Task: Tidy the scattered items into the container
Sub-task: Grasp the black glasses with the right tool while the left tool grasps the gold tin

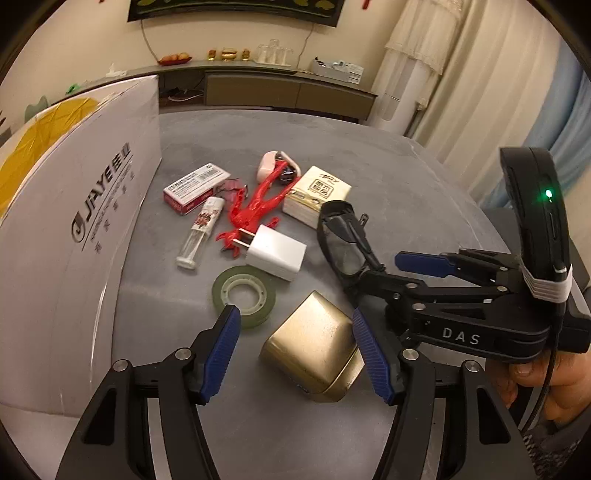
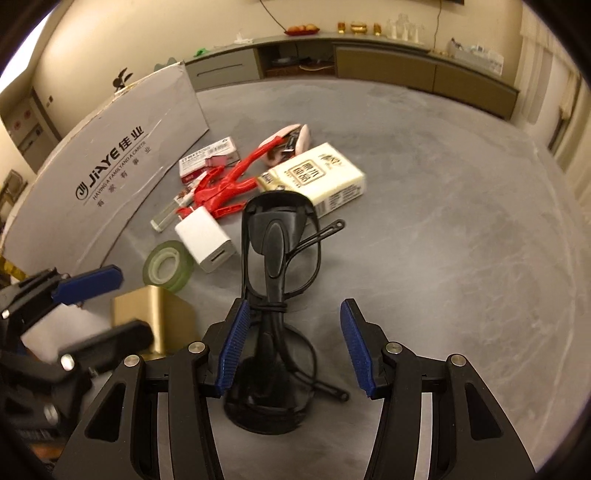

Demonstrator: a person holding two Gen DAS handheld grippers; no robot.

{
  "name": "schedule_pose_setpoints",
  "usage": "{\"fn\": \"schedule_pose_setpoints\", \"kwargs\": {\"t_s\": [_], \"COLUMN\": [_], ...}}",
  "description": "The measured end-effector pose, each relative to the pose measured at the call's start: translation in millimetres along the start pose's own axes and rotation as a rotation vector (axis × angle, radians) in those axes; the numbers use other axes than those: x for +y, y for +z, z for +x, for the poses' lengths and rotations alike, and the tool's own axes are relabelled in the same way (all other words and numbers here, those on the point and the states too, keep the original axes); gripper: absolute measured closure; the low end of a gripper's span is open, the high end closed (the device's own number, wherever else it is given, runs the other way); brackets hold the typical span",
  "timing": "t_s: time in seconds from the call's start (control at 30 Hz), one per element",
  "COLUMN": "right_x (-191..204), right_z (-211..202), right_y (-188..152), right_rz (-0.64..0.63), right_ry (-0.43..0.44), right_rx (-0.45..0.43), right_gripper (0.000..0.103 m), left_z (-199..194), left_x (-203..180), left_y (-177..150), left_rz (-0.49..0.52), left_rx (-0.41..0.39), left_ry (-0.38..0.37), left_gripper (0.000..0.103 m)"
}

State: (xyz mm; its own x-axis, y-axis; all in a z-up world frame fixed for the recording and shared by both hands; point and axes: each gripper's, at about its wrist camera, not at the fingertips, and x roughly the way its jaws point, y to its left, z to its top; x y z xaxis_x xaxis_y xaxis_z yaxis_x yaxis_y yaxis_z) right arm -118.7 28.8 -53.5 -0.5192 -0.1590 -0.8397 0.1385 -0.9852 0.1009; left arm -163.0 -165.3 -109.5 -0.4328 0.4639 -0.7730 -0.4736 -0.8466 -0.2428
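Both grippers' fingers are spread: left gripper (image 1: 295,350) straddles the gold tin (image 1: 314,354), which could slip; right gripper (image 2: 293,345) may snag the glasses (image 2: 279,254).

**A living room at home**

A long low sideboard (image 2: 388,62) runs along the cream wall at twelve o'clock, with closed drawers and one open shelf. On top stand a red dish of fruit (image 1: 174,58), small golden ornaments (image 1: 229,54) and clear glassware (image 1: 274,53). A dark framed picture (image 1: 236,9) hangs above it. Pale floor-length curtains (image 1: 491,92) fall at two o'clock. The grey desk (image 2: 461,229) carries household odds and ends: a tissue pack (image 1: 317,194), a phone charger (image 1: 275,252), a lighter (image 1: 199,230).
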Motion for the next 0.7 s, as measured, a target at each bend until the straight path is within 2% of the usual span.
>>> {"fn": "schedule_pose_setpoints", "kwargs": {"t_s": [0.1, 0.17, 0.2, 0.3, 0.37, 0.4, 0.53, 0.6, 0.63, 0.7], "right_x": [4, 6, 7, -1, -3, -1, 4, 6, 7, 10], "right_z": [0, 5, 10, 18, 17, 15, 11, 14, 16, 18], "right_y": [3, 7, 7, 7, 7, 7, 3, 2, 2, 2], "right_rz": [-0.010, -0.015, -0.017, 0.024, 0.052, 0.049, 0.028, 0.017, 0.010, -0.006], "right_ry": [0.012, -0.004, -0.017, 0.034, 0.051, 0.046, 0.048, 0.039, 0.035, 0.032], "right_rx": [-0.019, -0.018, -0.009, 0.029, 0.049, 0.054, 0.052, 0.053, 0.047, 0.039], "right_gripper": [0.048, 0.048, 0.048, 0.049, 0.065, 0.067, 0.065, 0.060, 0.058, 0.057], "left_z": [-4, 1, 9, 23, 21, 19, 14, 20, 26, 29], "left_x": [-8, -16, -15, -3, 3, 5, 9, 4, 0, -14], "left_y": [1, -1, -2, -7, -9, -10, -17, -18, -21, -26], "left_rz": [0.006, 0.033, 0.037, -0.014, -0.018, -0.019, -0.031, -0.009, 0.009, 0.100], "left_rx": [-0.014, -0.017, 0.006, 0.059, 0.062, 0.060, 0.055, 0.083, 0.112, 0.100], "left_ry": [-0.072, -0.036, -0.019, -0.022, 0.003, 0.008, 0.001, -0.010, -0.008, 0.063], "left_gripper": [0.040, 0.040, 0.040, 0.033, 0.035, 0.036, 0.036, 0.031, 0.026, 0.024]}}
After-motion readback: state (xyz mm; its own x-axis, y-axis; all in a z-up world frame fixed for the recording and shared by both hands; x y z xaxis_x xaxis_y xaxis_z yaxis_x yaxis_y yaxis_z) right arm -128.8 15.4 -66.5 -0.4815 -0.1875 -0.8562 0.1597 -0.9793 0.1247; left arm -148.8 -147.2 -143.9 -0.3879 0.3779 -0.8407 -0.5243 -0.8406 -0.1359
